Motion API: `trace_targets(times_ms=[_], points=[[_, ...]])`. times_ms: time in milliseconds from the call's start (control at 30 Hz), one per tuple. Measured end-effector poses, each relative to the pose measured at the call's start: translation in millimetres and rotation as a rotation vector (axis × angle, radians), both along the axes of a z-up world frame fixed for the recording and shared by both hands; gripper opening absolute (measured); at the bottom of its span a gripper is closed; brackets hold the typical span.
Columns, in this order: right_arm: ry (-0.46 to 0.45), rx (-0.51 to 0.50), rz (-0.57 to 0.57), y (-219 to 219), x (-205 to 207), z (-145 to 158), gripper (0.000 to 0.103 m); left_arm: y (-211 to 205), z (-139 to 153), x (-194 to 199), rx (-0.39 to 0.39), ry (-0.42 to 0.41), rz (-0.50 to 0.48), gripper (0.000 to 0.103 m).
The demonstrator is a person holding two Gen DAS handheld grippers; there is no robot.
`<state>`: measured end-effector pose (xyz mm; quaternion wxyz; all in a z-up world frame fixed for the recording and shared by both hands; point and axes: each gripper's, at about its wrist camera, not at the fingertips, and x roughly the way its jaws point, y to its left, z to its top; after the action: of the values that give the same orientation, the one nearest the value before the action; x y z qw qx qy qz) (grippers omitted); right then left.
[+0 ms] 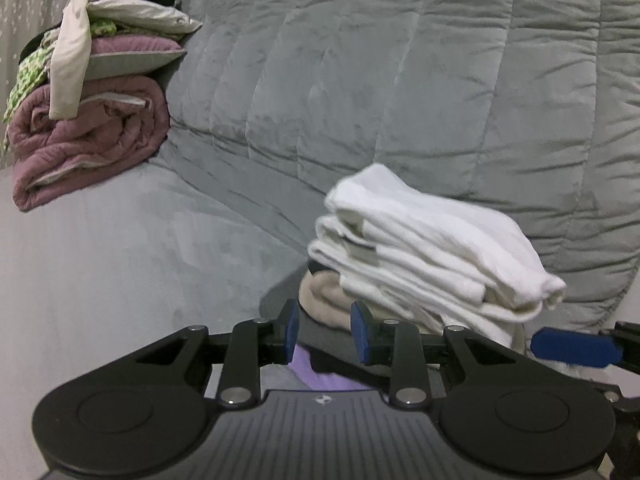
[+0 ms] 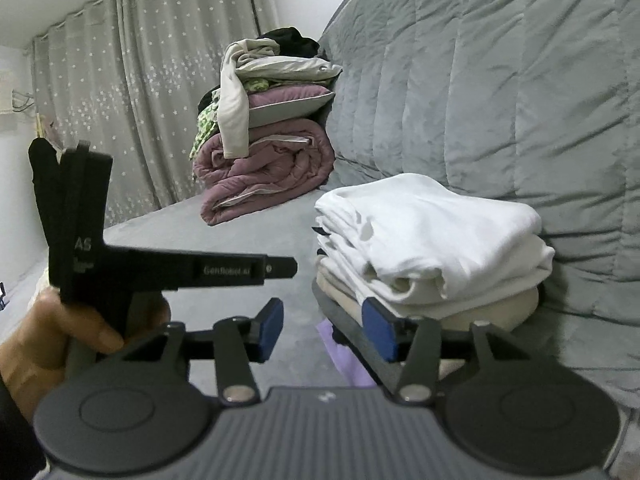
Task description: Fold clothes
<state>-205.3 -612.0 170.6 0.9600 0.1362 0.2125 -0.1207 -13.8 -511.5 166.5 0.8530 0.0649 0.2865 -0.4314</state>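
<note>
This is a home, probably a bedroom or living room. A grey quilted sofa (image 2: 500,92) fills the right of the frame, star-patterned curtains (image 2: 120,92) hang at the upper left, and a pile of bedding (image 2: 268,168) sits in the middle.

The left tool (image 2: 280,268) bears "AS" on its upright part and a blurred "GenRobot.ai" label.

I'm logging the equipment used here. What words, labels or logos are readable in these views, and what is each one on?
"AS": black upright bracket of the left claw unit.
"GenRobot.ai", blurred, best reading: its black bar.
Small print under "AS": unreadable.
Small white logo on the right claw unit's grey body: a symbol, not text.
</note>
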Motion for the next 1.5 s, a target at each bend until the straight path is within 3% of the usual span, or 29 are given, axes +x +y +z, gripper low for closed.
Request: trace_targets(times_ms=[300, 400, 467, 500, 567, 600, 767, 867, 967, 1167, 1500], points=[[0.053, 0.007, -0.071, -1, -6, -11, 0.054, 5, -9, -18, 0.091, 0.027, 0.054, 0.029], [0.067, 0.018, -0.106, 3, -10, -18, 0.060, 8, -9, -29, 0.122, 0.014, 0.070, 0.030], [0.075, 0.025, -0.131, 6, -12, -23, 0.078, 11, -8, -37, 0.138, 0.001, 0.081, 0.031], [0.078, 0.027, -0.146, 9, -14, -26, 0.080, 12, -8, -40, 0.143, -0.004, 0.088, 0.033], [0.092, 0.025, -0.186, 14, -17, -34, 0.098, 16, -7, -45, 0.152, -0.013, 0.098, 0.046], [0.106, 0.024, -0.208, 16, -18, -39, 0.101, 17, -8, -48, 0.162, -0.022, 0.103, 0.049], [0.132, 0.031, -0.315, 15, -22, -51, 0.103, 20, -8, -58, 0.197, -0.077, 0.121, 0.080], [0.065, 0.059, -0.400, 6, -29, -41, 0.103, 22, -5, -63, 0.185, -0.090, 0.125, 0.093], [0.065, 0.144, -0.464, -5, -29, -42, 0.103, 23, -2, -66, 0.187, -0.118, 0.151, 0.103], [0.138, 0.273, -0.491, -18, -21, -54, 0.103, 17, -11, -66, 0.263, -0.133, 0.176, 0.103], [0.147, 0.289, -0.609, -31, -29, -57, 0.103, 6, -21, -67, 0.272, -0.098, 0.179, 0.103]])
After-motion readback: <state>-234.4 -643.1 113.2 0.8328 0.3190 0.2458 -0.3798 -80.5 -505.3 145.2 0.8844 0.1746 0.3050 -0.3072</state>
